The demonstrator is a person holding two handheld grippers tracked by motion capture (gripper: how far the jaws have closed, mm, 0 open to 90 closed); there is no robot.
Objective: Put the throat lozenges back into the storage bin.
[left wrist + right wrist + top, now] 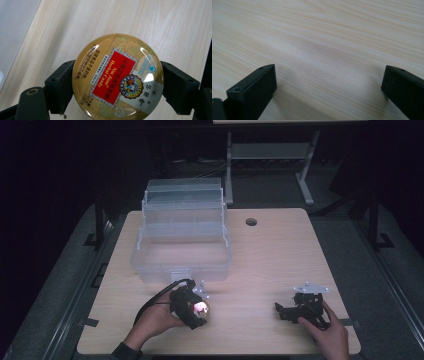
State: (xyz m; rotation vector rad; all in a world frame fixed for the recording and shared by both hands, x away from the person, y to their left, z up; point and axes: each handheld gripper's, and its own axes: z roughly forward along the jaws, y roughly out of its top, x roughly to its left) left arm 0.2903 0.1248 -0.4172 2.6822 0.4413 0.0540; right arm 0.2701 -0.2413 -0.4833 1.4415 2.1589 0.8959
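Observation:
A round gold tin (117, 77) with a red "Herbal Candy" label sits clamped between the two black jaws of my left gripper (117, 85). From above, the tin (201, 309) glints at the front of the left gripper (192, 306), near the table's front edge. My right gripper (287, 312) rests low over the table at the front right, held by a hand. Its jaws stand wide apart in the right gripper view (328, 82), with bare wood between them.
A clear plastic box (181, 251) with stepped, folded-out trays stands open at the back left of the wooden table (270, 260). A round cable hole (251, 222) sits at the back. Dark floor surrounds the table.

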